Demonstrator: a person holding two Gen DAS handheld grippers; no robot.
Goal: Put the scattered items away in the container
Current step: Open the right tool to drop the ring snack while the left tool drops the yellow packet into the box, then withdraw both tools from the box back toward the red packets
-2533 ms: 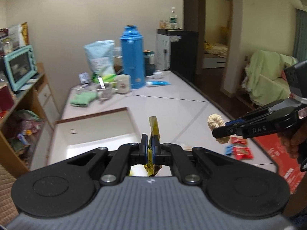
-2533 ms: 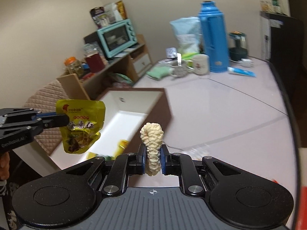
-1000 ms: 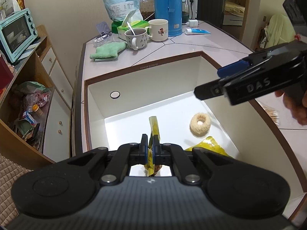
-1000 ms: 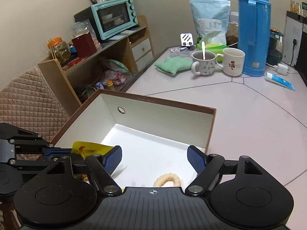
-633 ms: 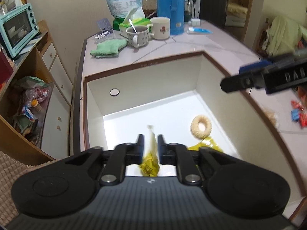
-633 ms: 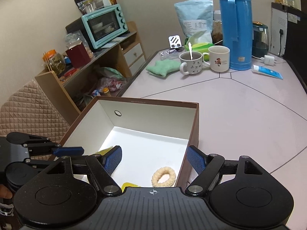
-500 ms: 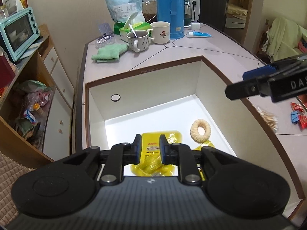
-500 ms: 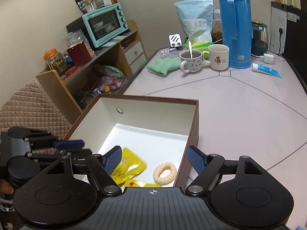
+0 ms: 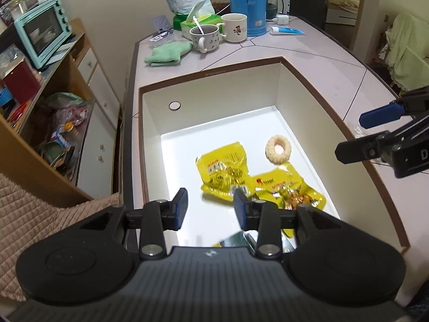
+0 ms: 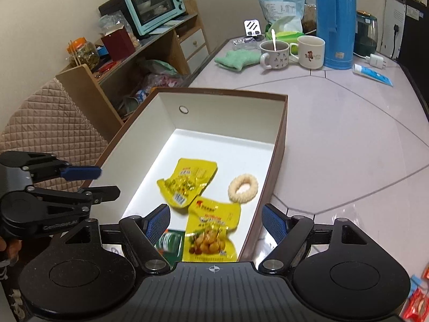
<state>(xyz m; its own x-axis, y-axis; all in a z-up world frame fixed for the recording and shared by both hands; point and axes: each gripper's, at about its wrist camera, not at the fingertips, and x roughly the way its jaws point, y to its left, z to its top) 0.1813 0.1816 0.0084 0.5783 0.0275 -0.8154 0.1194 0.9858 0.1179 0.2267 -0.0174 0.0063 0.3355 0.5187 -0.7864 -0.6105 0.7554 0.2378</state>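
The box [image 9: 316, 94] is sitting at the worktop's left edge; inside it two yellow snack packets [image 9: 224, 170] [image 10: 211, 225] are lying on the floor beside a ring biscuit [image 9: 278, 149]; your left gripper [image 9: 210, 209] is hanging over the near end, its jaws opening with nothing between them; your right gripper [image 10: 215, 221] is hovering wide and empty over the box's right wall.
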